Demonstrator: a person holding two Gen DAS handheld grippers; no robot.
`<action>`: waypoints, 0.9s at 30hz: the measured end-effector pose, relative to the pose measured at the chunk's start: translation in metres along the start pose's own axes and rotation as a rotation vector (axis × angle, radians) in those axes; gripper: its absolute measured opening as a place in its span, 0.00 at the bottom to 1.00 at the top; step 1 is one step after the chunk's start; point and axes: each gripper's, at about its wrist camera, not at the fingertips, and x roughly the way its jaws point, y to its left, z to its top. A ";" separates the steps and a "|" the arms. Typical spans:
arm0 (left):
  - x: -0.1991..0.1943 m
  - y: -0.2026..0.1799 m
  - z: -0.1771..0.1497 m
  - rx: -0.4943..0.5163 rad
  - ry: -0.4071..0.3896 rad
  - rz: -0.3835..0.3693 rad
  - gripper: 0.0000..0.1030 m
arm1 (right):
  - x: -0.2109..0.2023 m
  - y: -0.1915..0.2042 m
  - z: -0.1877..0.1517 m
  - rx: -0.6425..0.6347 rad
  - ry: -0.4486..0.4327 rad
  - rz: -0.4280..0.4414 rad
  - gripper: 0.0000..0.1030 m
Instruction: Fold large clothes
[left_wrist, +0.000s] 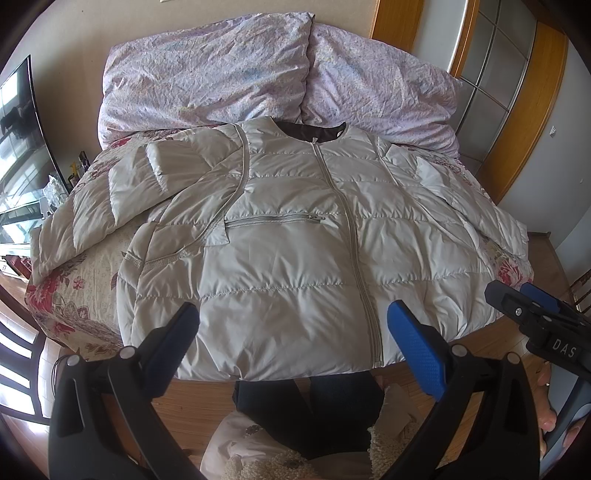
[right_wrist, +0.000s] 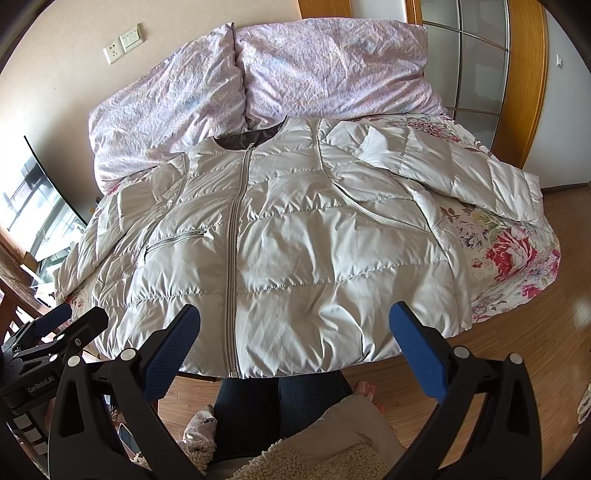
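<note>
Left tongs (left_wrist: 291, 332) released | right tongs (right_wrist: 295, 332) released, marked "DAS" | both over white jacket (left_wrist: 295, 229) | left marked "GenRobot.AI"

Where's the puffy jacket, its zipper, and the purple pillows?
jacket (left_wrist: 288, 266): left wrist view, front panel.
zipper (right_wrist: 233, 236): right wrist view, middle of the zip.
pillows (right_wrist: 332, 66): right wrist view, right pillow's face.

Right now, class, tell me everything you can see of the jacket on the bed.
The jacket is a pale cream quilted puffer with a shiny, wrinkled shell. It lies face up and spread on the floral bedspread, collar toward the pillows, hem at the near edge. The front zip is closed, a dark lining shows at the neck, and a zipped chest pocket shows. Both sleeves angle outward. Neither gripper touches it.
</note>
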 end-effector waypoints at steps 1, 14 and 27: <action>0.000 0.000 0.000 0.000 0.000 0.000 0.98 | 0.000 0.000 0.000 0.000 0.000 0.000 0.99; 0.000 0.000 0.000 0.001 0.001 0.000 0.98 | 0.000 0.002 0.001 -0.001 0.002 0.002 0.99; 0.000 0.000 0.000 0.001 0.002 0.000 0.98 | 0.000 0.001 0.002 -0.002 0.004 0.003 0.99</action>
